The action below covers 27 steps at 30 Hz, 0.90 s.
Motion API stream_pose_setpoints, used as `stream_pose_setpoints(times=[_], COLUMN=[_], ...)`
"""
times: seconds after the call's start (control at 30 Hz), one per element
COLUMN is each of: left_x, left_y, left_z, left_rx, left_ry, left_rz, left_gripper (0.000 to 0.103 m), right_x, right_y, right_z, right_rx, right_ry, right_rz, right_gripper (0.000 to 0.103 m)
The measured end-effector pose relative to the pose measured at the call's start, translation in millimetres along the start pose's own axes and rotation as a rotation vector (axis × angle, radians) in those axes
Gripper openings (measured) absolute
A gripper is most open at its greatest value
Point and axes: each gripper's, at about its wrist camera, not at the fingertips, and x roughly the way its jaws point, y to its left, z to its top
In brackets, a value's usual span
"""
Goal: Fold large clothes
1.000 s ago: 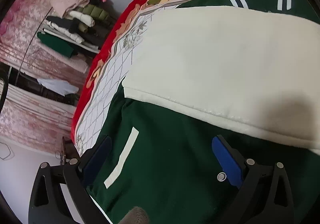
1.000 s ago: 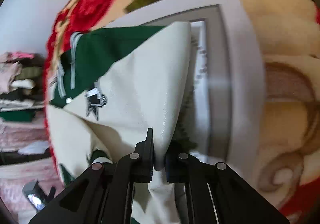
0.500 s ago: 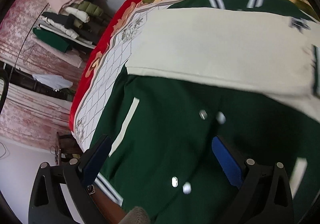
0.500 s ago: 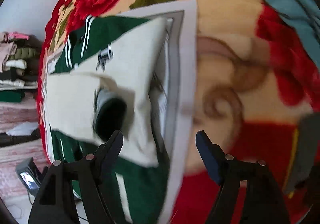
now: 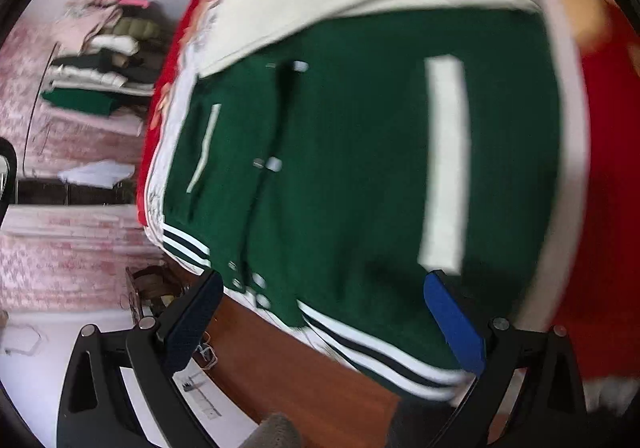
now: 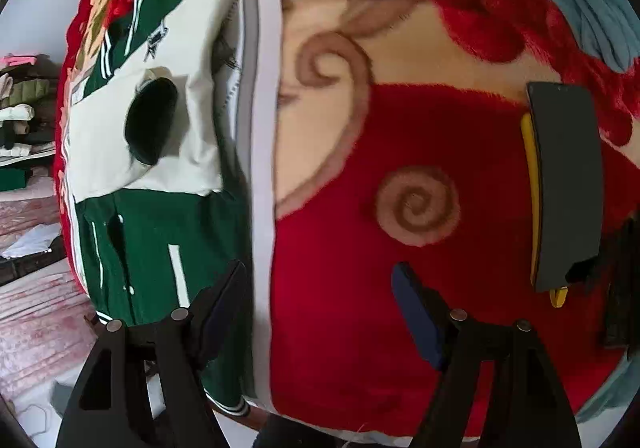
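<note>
A green varsity jacket (image 5: 360,152) with cream sleeves (image 5: 320,0) lies flat on a red floral blanket. Both sleeves are folded across its chest; the cuff opening (image 6: 150,120) faces up in the right wrist view. The striped hem (image 5: 384,352) hangs at the bed's near edge. My left gripper (image 5: 324,324) is open and empty above the hem. My right gripper (image 6: 320,312) is open and empty, over the blanket to the right of the jacket (image 6: 160,232).
The red blanket (image 6: 360,308) covers the bed, with a white-grey border strip (image 6: 262,168) beside the jacket. A dark flat device with a yellow edge (image 6: 564,184) lies at right. A pile of folded clothes (image 5: 100,60) stands beyond the bed. The wooden bed frame (image 5: 288,364) shows below the hem.
My right gripper has let go of the cream sleeve, opened and drawn back to the right. My left gripper has pulled back toward the jacket's hem, still open.
</note>
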Motion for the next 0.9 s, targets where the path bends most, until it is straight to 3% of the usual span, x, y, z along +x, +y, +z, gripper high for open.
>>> stream_pose_setpoints(times=[0.2,0.37,0.63,0.73,0.9], left_x=[2,16,-4,13,43], left_y=[-51,-69,-83,-94,-55], left_z=[-16,-14,-7,0,26], left_rx=[0.142,0.183,0.201,0.253,0.118], left_ry=[-0.041,-0.045,-0.099,-0.098,-0.049], left_rz=[0.059,0.082,-0.015,0.073,0.137], left_gripper=[0.103,0.103,0.103,0.103,0.103], right_x=[0,9,22,25,29], right_y=[-14,-22,-23,-20,-15], right_z=[3,2,0,0,-1], right_rx=[0.021,0.035,0.040,0.032,0.026], right_ry=[0.009,0.028,0.062,0.065,0.059], right_rz=[-0.004,-0.028,-0.025,-0.034,-0.020], right_gripper=[0.077,0.077,0.077,0.077,0.077])
